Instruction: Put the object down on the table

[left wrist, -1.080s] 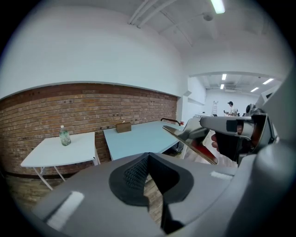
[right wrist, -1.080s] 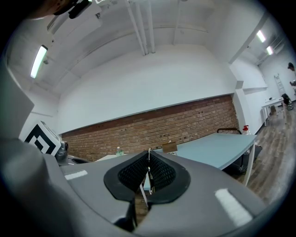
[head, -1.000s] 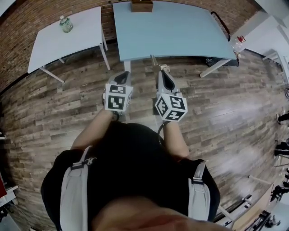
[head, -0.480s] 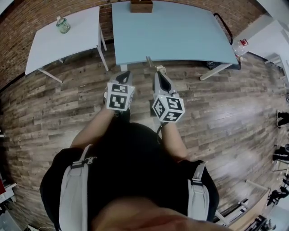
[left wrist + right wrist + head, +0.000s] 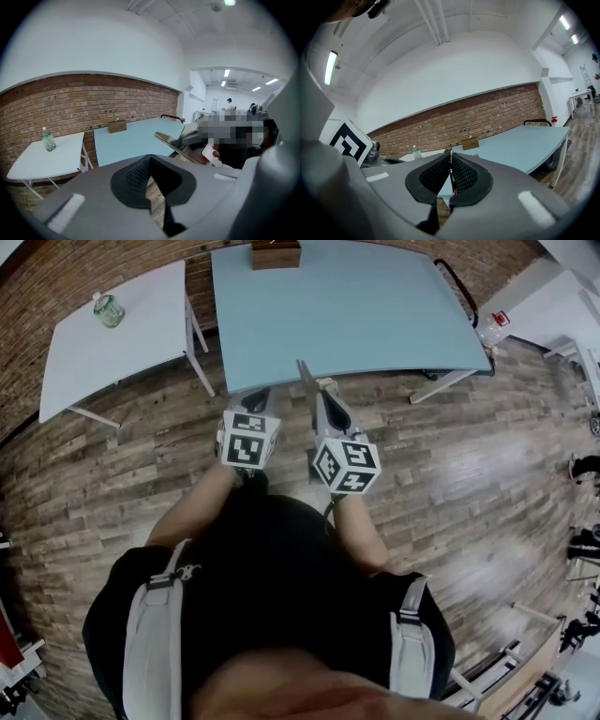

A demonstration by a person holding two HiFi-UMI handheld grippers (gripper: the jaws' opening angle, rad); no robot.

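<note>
The right gripper (image 5: 323, 390) is pinched tight on a flat metal strip (image 5: 304, 374). Its pads clamp the strip's two broad faces, so in the right gripper view only a thin edge (image 5: 450, 165) shows between them. That hold seems chosen to stop such a thin piece from twisting or slipping. The free end sticks out ahead of the gripper, angled up and forward, and the left gripper view shows it as a shiny flat blade (image 5: 169, 142).

The left gripper (image 5: 258, 395) is held just beside the right one. Its pads are pressed together with nothing between them, so it is probably just being carried along and is not sharing the load.

Both grippers are still over the wooden floor. The near edge of the pale blue surface (image 5: 375, 315) lies just ahead of the strip's tip, so the strip has not yet been put down. To set it flat, the right gripper would probably need to reach out over the surface and lower the strip before letting go. A wooden block (image 5: 275, 253) stands at the far edge, well ahead of both grippers.
</note>
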